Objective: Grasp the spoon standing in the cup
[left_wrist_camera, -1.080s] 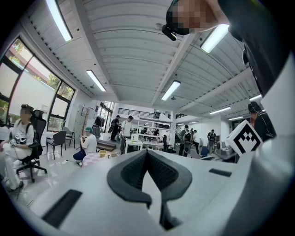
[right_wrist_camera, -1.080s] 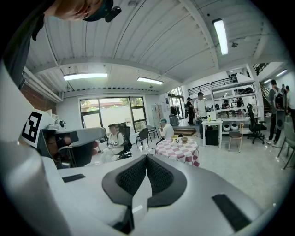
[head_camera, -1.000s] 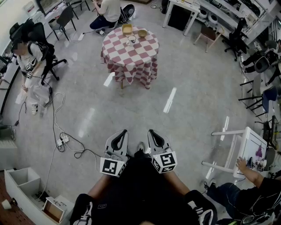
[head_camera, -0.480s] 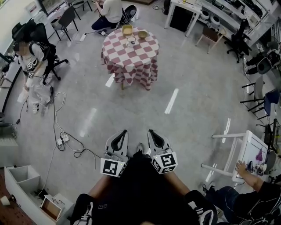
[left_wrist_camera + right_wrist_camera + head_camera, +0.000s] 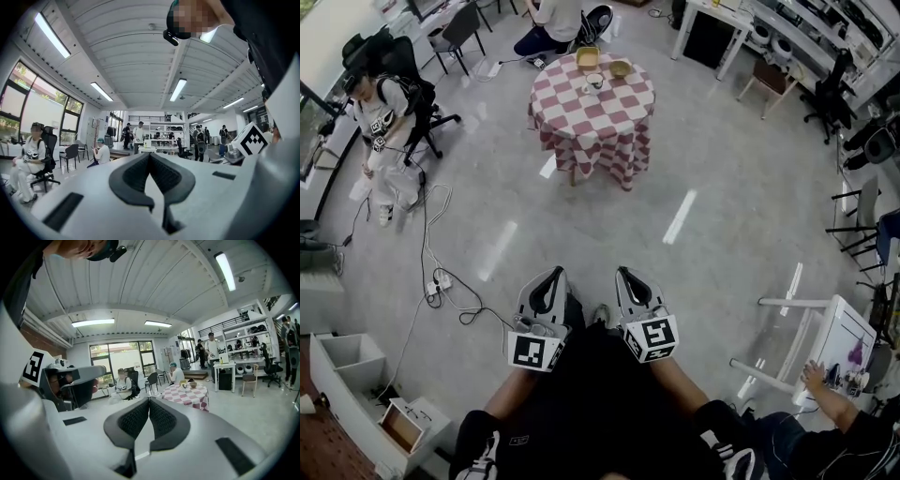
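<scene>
Far across the floor stands a round table [image 5: 592, 117] under a red-and-white checked cloth. On it I see a small cup [image 5: 594, 82], a yellow container [image 5: 587, 58] and a bowl [image 5: 620, 68]; the spoon is too small to make out. The right gripper view shows the same table [image 5: 191, 395] in the distance. My left gripper [image 5: 554, 275] [image 5: 149, 155] and right gripper [image 5: 624, 273] [image 5: 149, 401] are held side by side close to my body. Both are shut with nothing between the jaws, and both are far from the table.
A person sits in an office chair [image 5: 386, 117] at the left, another [image 5: 555, 19] behind the table. Cables and a power strip [image 5: 439, 283] lie on the floor to my left. Open boxes [image 5: 356, 384] sit lower left. A white stand [image 5: 825, 333], desks and chairs line the right.
In the head view the table and room have slid a little to the right. Both grippers stay shut in the same place in front of my body.
</scene>
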`<state>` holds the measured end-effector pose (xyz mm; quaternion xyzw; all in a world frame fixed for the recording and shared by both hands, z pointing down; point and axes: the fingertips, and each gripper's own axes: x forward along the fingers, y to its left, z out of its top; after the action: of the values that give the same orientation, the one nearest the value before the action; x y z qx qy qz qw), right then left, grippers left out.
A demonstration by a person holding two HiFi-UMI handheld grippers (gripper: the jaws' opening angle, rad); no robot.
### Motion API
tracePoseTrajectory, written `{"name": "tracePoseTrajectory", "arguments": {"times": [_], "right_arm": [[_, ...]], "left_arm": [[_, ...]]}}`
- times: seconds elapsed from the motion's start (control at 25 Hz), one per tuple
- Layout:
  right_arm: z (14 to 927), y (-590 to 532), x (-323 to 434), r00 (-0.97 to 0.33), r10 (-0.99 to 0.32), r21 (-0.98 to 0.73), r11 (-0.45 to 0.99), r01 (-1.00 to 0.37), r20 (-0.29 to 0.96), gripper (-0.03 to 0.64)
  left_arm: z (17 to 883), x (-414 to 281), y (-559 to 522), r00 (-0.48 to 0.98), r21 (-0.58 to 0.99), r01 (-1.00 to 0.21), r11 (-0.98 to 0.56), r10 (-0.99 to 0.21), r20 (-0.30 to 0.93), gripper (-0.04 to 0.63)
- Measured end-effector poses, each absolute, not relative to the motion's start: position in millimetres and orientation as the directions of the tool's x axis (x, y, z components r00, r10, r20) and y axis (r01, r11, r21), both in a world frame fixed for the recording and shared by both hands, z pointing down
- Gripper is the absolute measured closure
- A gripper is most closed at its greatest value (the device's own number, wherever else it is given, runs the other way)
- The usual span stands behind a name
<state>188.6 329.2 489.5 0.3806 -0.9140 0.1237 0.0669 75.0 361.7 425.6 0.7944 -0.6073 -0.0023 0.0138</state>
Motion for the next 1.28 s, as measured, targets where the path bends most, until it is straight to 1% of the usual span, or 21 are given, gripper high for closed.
{"name": "tracePoseTrajectory", "arguments": {"times": [0.28,0.56,0.72,1.12,1.28], "right_arm": [[501,291,176,-0.704,-0.669,-0.176,0.683,-0.709,0.239,0.589],[501,215,145,-0.685,-0.681,-0.143,0.675,-0.724,0.258,0.589],[493,160,115,-0.674,-0.691,-0.127,0.668,-0.734,0.263,0.589],[492,35,34,-0.632,-0.714,-0.089,0.639,-0.764,0.302,0.589],[495,-6,17,-0.610,-0.727,-0.049,0.630,-0.775,0.315,0.589]], "left_arm": [[435,64,319,0.243,0.053,-0.969,-0.243,-0.970,0.000,0.589],[442,38,237,0.299,0.090,-0.951,-0.297,-0.954,0.019,0.589],[439,6,183,0.311,0.084,-0.948,-0.307,-0.950,0.041,0.589],[433,-82,63,0.330,0.130,-0.936,-0.326,-0.944,0.012,0.589],[437,-99,24,0.350,0.148,-0.928,-0.343,-0.936,0.026,0.589]]}}
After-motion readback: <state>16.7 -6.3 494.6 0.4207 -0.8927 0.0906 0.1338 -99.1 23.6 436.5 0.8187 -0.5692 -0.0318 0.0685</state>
